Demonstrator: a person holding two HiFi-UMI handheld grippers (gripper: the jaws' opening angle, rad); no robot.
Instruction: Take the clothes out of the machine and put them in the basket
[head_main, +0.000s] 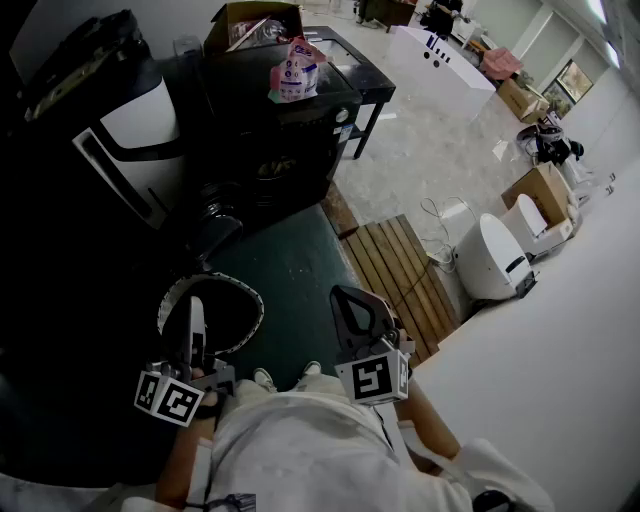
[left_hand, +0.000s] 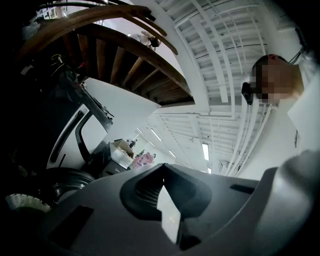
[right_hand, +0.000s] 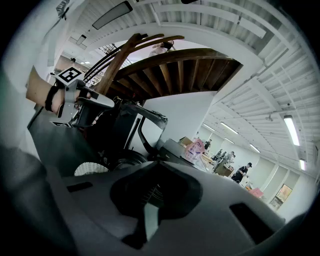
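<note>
— Overall, where does the washing machine stand?
— A dark washing machine (head_main: 130, 125) fills the upper left of the head view, ahead and to the left of the person. In the left gripper view, what looks like its round drum mouth (left_hand: 67, 180) shows low on the left.
— And the basket?
— A round, white-rimmed basket (head_main: 235, 285) sits on the dark floor between the person's feet and the machine. The left gripper (head_main: 196, 305) is over its near side.
— Which gripper is closer to the machine?
— The left one. The right gripper (head_main: 345, 297) is further right, just beside the basket. Both pairs of jaws are pressed together with nothing between them.
— The clothes?
— None can be seen. They are presumably inside the dark drum, so how they lie cannot be told. Reaching them would likely mean a forward-left move with the jaws parted first.
</note>
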